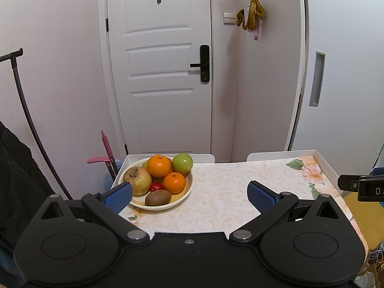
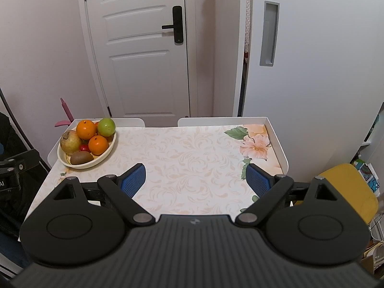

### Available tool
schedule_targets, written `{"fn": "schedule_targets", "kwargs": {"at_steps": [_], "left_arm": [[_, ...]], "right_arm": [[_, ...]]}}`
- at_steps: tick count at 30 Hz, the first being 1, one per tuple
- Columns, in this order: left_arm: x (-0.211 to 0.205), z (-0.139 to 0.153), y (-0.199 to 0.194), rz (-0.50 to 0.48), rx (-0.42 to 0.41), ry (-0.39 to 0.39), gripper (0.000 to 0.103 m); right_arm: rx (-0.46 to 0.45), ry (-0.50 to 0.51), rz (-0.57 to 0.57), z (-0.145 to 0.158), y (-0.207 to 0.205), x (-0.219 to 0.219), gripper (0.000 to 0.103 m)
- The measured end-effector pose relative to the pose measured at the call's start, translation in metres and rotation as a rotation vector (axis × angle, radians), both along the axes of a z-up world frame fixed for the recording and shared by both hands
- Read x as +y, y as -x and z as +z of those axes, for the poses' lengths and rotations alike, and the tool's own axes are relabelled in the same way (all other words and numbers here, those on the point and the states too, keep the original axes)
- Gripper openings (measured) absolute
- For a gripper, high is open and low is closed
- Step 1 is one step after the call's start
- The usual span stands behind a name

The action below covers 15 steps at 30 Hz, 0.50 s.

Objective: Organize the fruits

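Note:
A cream bowl (image 1: 186, 193) stands at the table's far left corner; it also shows in the right wrist view (image 2: 105, 155). It holds two oranges (image 1: 158, 165) (image 1: 174, 182), a green apple (image 1: 182, 163), a yellowish apple (image 1: 137, 180), a kiwi (image 1: 158, 197) and a small red fruit (image 1: 156, 187). My left gripper (image 1: 189, 192) is open and empty, its left pad (image 1: 118, 196) beside the bowl's near rim. My right gripper (image 2: 195, 177) is open and empty above the table's middle, to the right of the bowl.
The table (image 2: 192, 148) has a floral cloth and a raised white rim (image 2: 276, 129). A white door (image 1: 163, 72) and a wall stand behind it. A yellow chair (image 2: 348, 187) is at the right, and a dark rack (image 1: 21, 110) at the left.

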<state>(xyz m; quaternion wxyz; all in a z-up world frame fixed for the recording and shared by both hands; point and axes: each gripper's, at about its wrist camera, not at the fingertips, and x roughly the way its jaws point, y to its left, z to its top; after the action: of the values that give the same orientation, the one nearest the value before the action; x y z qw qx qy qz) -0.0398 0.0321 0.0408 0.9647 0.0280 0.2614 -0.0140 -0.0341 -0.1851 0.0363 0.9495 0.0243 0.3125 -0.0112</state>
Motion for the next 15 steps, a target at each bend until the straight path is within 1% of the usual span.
{"fn": "schedule_targets", "kwargs": {"at_steps": [11, 15], "left_arm": [[-0.0015, -0.0008, -0.0012, 0.008, -0.011, -0.02, 0.103], [0.0005, -0.0011, -0.0018, 0.001, -0.012, -0.009, 0.103]], "right_arm": [[0.001, -0.002, 0.0, -0.0001, -0.0016, 0.0007, 0.103], [0.002, 0.0, -0.001, -0.0008, -0.0033, 0.0051, 0.103]]}}
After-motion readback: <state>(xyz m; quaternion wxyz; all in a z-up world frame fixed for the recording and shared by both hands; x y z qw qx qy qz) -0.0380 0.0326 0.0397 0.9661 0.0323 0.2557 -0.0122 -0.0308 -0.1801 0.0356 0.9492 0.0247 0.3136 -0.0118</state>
